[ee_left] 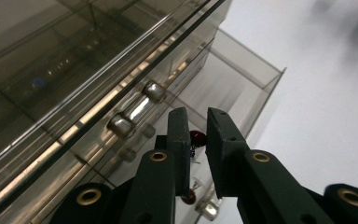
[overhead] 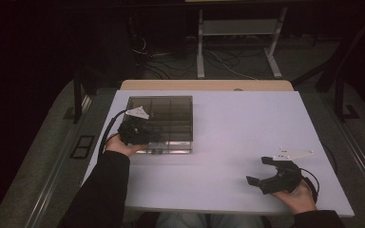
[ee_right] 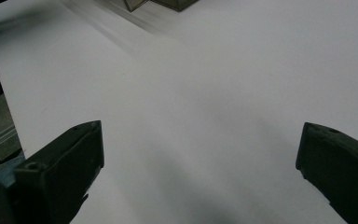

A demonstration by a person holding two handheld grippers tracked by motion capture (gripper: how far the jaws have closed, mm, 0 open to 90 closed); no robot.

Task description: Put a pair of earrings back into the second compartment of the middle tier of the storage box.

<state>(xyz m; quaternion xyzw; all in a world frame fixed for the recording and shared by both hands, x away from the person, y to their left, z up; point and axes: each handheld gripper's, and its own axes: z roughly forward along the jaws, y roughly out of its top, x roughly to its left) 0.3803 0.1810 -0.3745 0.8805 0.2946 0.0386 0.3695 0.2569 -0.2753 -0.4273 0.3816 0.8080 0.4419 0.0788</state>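
High view: a smoky transparent drawer box (overhead: 164, 121) stands on the white desk (overhead: 237, 128), toward its left and far half. The left gripper (overhead: 145, 137) is at the box's near left front, held by the person's left hand (overhead: 119, 145), with its grey plate uppermost over the box's left edge. Left gripper view: the two black jaws stand nearly together with a narrow gap between them, directly in front of the box's stacked drawers; a chrome bar handle (ee_left: 135, 109) lies just beyond and to the left of the jaw tips, apart from them, and one drawer (ee_left: 242, 84) is pulled out past the box's face. A small dark red bead (ee_left: 197, 137) shows in the gap behind the jaw tips; whether the jaws pinch it cannot be told. The right gripper (overhead: 261, 171) rests near the desk's near right corner, well apart from the box; in the right gripper view its jaws are spread wide over bare desk, with nothing between them.
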